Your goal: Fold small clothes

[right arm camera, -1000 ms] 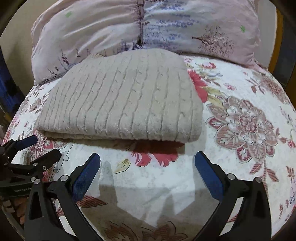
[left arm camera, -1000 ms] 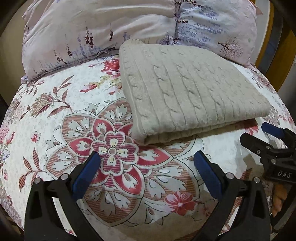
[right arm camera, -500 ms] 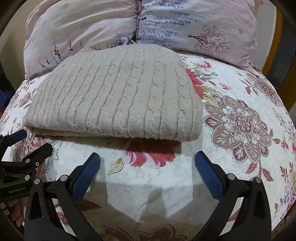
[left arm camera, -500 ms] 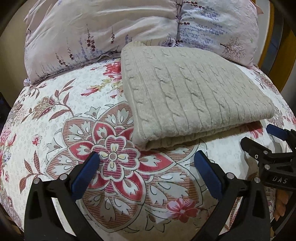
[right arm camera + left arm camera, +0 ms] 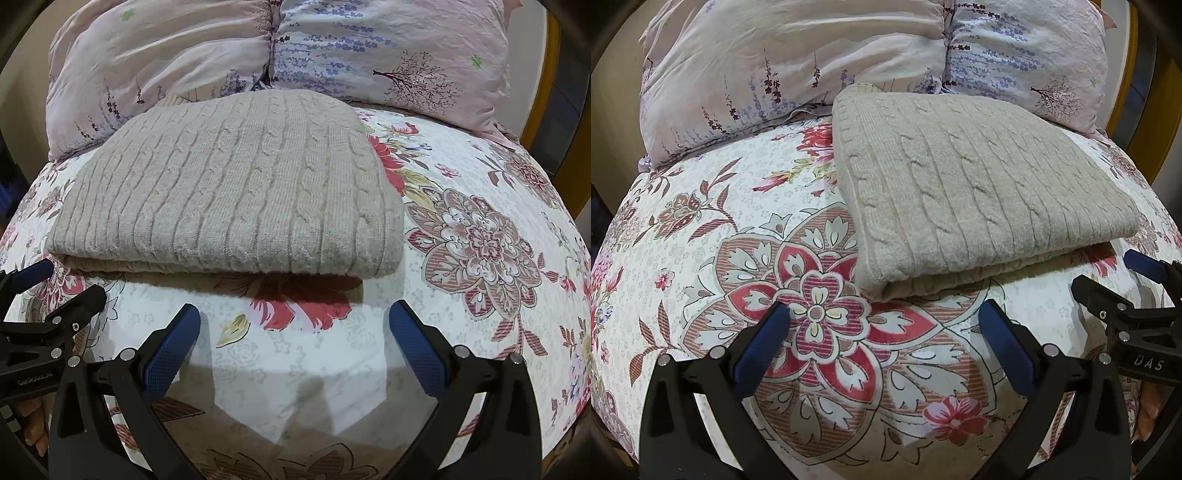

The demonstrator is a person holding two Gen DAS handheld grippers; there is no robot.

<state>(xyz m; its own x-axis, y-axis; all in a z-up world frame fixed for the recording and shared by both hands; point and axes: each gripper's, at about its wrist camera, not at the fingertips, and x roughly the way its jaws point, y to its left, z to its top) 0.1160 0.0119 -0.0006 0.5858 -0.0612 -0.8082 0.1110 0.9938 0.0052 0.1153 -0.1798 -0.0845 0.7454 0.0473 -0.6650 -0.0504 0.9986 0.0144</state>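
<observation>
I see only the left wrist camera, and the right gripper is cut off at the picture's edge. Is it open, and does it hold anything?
Observer: In the right wrist view the right gripper is open. Only the bedsheet shows between its fingers, so it holds nothing.
Operator: And how does the right side of the sweater look?
Observer: The sweater ends there in a rounded, closed fold, and no sleeve sticks out.
</observation>
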